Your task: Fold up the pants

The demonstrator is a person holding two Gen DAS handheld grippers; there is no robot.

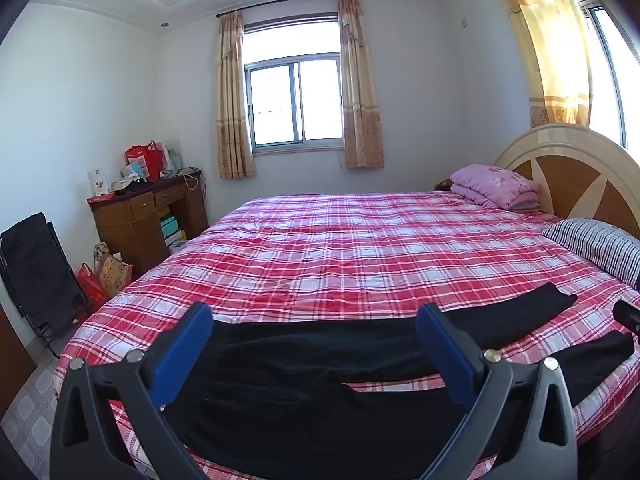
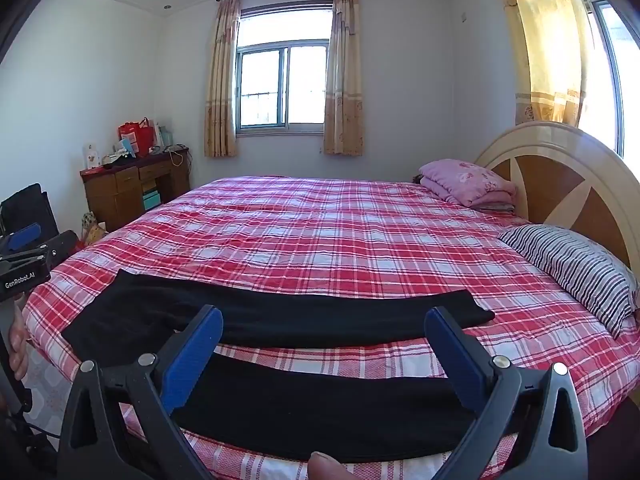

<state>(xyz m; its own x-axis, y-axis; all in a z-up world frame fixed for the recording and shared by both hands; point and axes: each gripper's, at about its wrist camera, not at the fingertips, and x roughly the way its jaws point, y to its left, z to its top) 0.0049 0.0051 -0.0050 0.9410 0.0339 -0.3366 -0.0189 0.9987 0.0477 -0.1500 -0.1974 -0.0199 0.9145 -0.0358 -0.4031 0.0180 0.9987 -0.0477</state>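
Both my jaws stand wide and hold nothing: the left gripper [image 1: 314,354] hangs over the waist end of the black, soft-knit pants [image 1: 304,392], and the right gripper [image 2: 324,360] over the near leg of the same pants [image 2: 320,420], with cloth lying between and beneath the blue pads in each view but not pinched. The pants lie flat along the near edge of the round bed under its red-and-white plaid cotton sheet [image 1: 360,248], legs spread apart in a narrow V running off to the right of my left jaws. The risk, as I judge it, is in the pinch: the fabric is thin and lies tight on the sheet, so closing low could catch the plaid sheet along with the pants and drag it into the fold, while closing high would take only one layer and leave the leg twisted. The near leg also sits close to the bed's edge and could slide off if tugged toward me. My left view shows the waist and crotch, which the right view gets only at its left side; my right view shows the far leg's cuff [image 2: 476,312] lying clear beyond my right pad, a fingertip [image 2: 332,466] at the bottom, and the other gripper [image 2: 28,256] off to the left
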